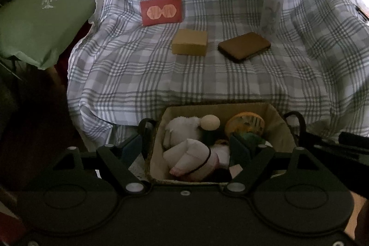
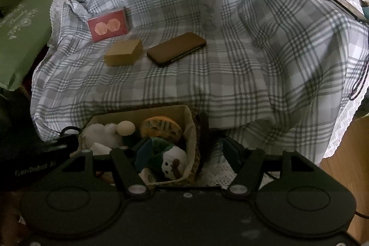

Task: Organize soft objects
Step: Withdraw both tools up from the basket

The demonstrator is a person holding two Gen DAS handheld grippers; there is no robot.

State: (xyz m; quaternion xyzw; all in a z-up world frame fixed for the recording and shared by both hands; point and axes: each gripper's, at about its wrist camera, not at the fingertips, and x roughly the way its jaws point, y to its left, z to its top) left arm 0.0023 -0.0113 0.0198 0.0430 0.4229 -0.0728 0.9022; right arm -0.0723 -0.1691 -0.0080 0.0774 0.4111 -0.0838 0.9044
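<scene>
Left wrist view shows my left gripper (image 1: 185,149) with its fingers spread wide and holding nothing, one on each side of the woven basket (image 1: 280,128) at the near edge of the checked cloth (image 1: 184,84). Inside the basket lie the soft toys: a white plush (image 1: 182,128), a pale round ball (image 1: 209,122) and an orange striped piece (image 1: 244,123). Farther on the cloth I see a red card (image 1: 162,11), a yellow block (image 1: 190,42), a brown case (image 1: 244,46) and an upright tube (image 1: 272,8). My right gripper (image 2: 188,151) is also open and empty; its left finger is over the basket, near a snowman toy (image 2: 174,163).
</scene>
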